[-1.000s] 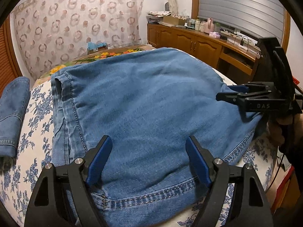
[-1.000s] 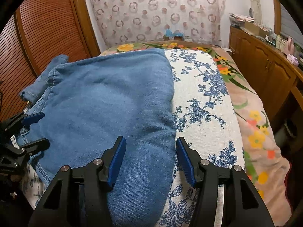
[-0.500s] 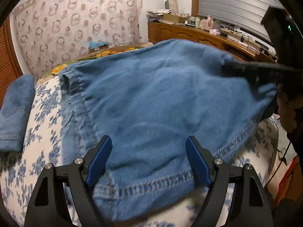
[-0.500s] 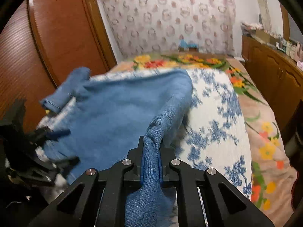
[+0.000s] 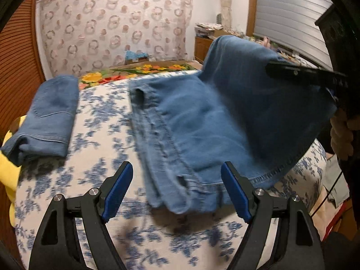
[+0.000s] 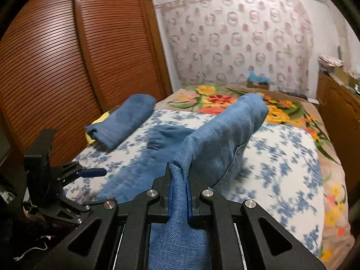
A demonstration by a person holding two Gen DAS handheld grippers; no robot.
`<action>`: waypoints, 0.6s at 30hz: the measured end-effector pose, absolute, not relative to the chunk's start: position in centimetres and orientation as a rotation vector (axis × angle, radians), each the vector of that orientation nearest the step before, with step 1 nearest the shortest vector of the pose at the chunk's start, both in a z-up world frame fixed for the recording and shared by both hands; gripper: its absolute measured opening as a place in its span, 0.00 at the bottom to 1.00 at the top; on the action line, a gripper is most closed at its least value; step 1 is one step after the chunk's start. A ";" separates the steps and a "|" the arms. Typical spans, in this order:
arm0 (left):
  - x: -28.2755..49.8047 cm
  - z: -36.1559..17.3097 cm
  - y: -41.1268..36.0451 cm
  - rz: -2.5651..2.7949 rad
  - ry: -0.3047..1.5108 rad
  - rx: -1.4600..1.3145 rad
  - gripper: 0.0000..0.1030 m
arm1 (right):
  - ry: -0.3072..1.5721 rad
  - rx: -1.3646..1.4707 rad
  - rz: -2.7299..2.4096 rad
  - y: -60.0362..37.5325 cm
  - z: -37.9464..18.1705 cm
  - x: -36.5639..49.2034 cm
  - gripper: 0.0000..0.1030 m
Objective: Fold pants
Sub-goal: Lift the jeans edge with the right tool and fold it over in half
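Blue denim pants [image 5: 202, 121] lie on the flowered bedspread [image 5: 103, 157]. My right gripper [image 6: 179, 193] is shut on their right edge [image 6: 180, 225] and holds it lifted off the bed, so the cloth rises in a ridge [image 6: 225, 130]. It also shows in the left wrist view [image 5: 299, 73] at the right. My left gripper [image 5: 175, 191] is open, its blue pads either side of the waistband corner [image 5: 171, 193], just above it. It also shows in the right wrist view [image 6: 90, 175] at the left.
A second folded pair of jeans [image 5: 47, 121] lies at the bed's left on something yellow [image 5: 6, 180]. A slatted wooden wardrobe [image 6: 56, 67] stands left of the bed, wooden cabinets [image 6: 337, 112] to the right. A floral blanket [image 6: 225, 99] covers the far end.
My right gripper closed on the pants' right edge and lifted it up and leftward. My left gripper pulled back toward the waistband corner and stayed open.
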State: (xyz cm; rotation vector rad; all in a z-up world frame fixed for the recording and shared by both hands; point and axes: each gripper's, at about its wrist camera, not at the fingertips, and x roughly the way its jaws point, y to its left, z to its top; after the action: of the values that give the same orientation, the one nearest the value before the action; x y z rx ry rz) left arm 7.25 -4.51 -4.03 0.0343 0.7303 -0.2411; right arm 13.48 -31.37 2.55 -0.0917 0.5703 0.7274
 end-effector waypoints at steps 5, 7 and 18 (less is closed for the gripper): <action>6.9 -3.4 -1.8 -0.193 0.710 0.002 0.79 | 0.573 -0.122 0.778 -28.4 2.1 14.1 0.08; 6.7 -3.1 -0.5 -0.171 0.704 -0.009 0.79 | 0.578 -0.135 0.798 -27.1 1.8 14.4 0.08; 5.9 -3.3 4.1 -0.090 0.690 -0.063 0.79 | 0.631 -0.197 0.854 -21.4 -0.7 16.1 0.08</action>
State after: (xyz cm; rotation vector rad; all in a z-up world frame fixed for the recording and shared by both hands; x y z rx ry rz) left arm 5.85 4.13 -3.27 -0.0629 0.6904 -0.0899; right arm 16.12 -21.38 -0.74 -0.1968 0.6315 0.8540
